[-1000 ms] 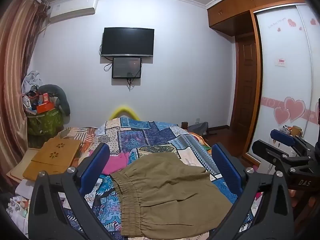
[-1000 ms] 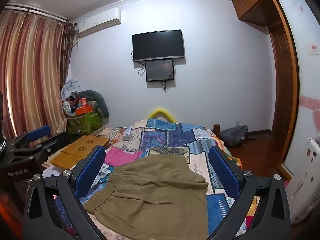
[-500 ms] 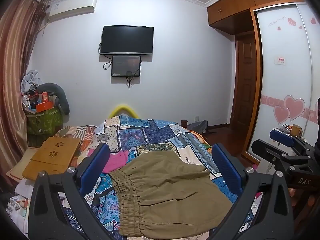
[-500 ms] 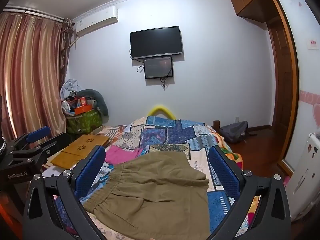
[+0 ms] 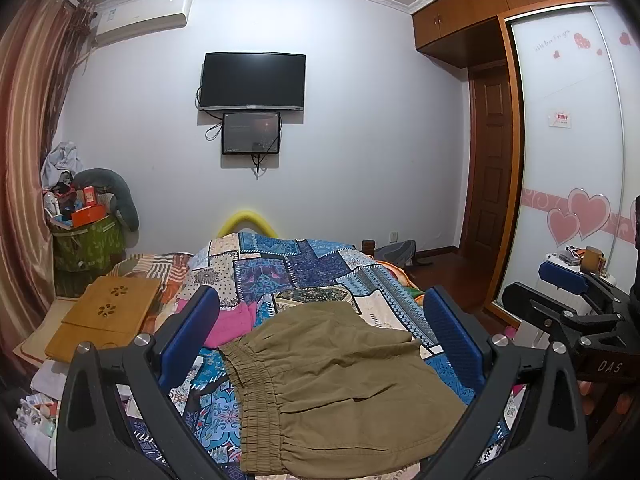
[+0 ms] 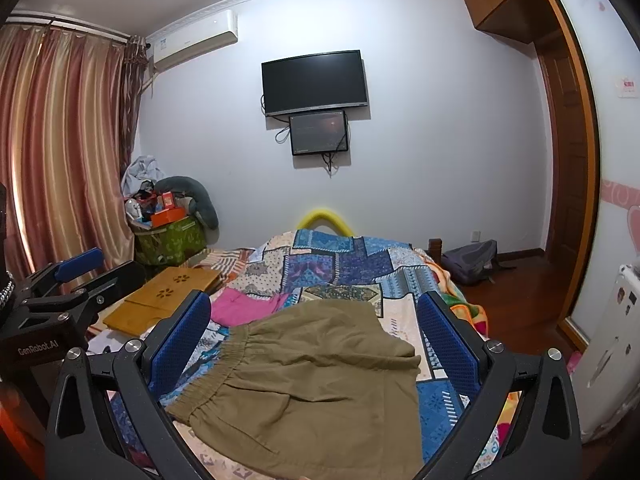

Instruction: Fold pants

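— What are your grippers doing?

— My left gripper (image 5: 320, 332) hangs with its blue pads spread wide, nothing between them. My right gripper (image 6: 314, 328) is just as wide and empty.

— And the pants?

— The khaki pants (image 6: 312, 376) lie folded on the patchwork quilt (image 6: 352, 264), below and ahead of both grippers, elastic waistband toward my left. A pink garment (image 6: 240, 308) peeks out beyond them.
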A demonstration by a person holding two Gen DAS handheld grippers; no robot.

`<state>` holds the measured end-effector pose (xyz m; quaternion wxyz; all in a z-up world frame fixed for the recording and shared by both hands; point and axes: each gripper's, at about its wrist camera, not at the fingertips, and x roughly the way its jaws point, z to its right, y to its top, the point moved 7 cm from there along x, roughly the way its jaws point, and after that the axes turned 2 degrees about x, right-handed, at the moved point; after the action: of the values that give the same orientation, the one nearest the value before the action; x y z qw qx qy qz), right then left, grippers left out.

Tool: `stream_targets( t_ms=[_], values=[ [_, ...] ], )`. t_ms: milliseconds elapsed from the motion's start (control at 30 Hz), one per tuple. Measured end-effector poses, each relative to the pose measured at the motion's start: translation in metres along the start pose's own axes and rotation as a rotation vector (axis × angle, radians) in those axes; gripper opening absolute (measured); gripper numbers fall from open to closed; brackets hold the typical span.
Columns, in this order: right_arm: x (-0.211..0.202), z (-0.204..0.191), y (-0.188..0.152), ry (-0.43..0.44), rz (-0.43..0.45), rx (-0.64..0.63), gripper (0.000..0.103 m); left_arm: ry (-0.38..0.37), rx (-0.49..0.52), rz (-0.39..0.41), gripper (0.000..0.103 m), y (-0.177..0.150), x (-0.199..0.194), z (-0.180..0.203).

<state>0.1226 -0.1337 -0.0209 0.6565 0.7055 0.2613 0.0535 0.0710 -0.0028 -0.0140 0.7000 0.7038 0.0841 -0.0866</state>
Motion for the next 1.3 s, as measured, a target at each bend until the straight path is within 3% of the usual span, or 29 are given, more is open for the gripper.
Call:
stream_targets(
  t_ms=[1300],
  values=[
    [-0.0006,0.002,0.0033,0.005,0.016,0.007,0.102,-0.003,0.001,0.001,0.103,0.0043,0.0004,0.0026]
  ],
)
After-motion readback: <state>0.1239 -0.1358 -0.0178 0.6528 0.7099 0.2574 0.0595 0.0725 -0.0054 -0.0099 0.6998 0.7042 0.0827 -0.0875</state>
